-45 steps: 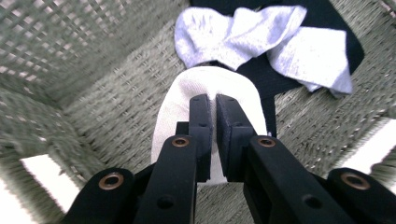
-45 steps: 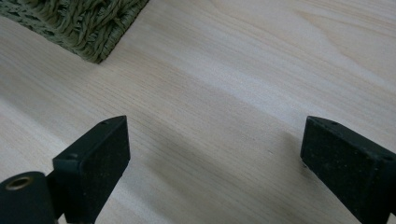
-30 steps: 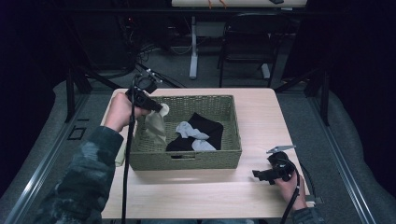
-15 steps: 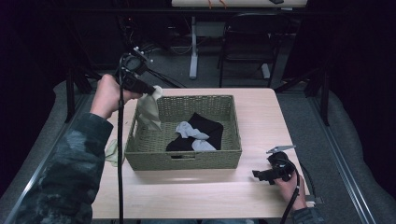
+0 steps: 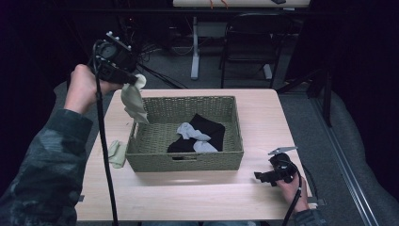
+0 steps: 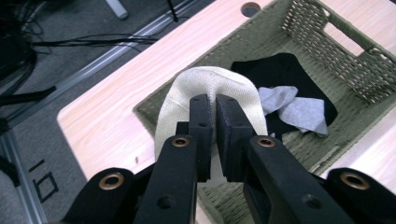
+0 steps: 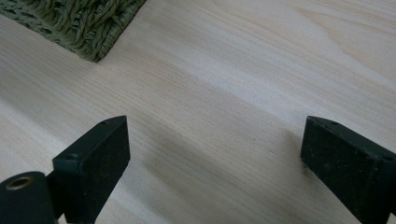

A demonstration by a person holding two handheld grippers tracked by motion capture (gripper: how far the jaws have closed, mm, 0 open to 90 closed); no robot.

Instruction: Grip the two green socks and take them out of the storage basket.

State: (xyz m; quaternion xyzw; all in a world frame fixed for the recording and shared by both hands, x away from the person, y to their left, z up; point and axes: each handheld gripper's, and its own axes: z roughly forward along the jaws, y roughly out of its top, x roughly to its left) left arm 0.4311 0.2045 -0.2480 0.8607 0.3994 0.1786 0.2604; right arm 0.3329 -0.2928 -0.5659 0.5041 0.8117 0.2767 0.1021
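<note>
Below the left gripper (image 5: 136,81), clenched on its top edge, a cream sock (image 5: 133,103) dangles limp over the basket's (image 5: 188,161) near corner: light, floppy cloth, best pinched at an edge.

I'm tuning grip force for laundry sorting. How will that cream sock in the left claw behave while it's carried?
Probably floppy: the cream sock hangs limp and folded below the left claw. It likely weighs little, since a pinch on one edge holds it. It may drag on the basket rim, as its lower end dangles near the wicker wall.
</note>
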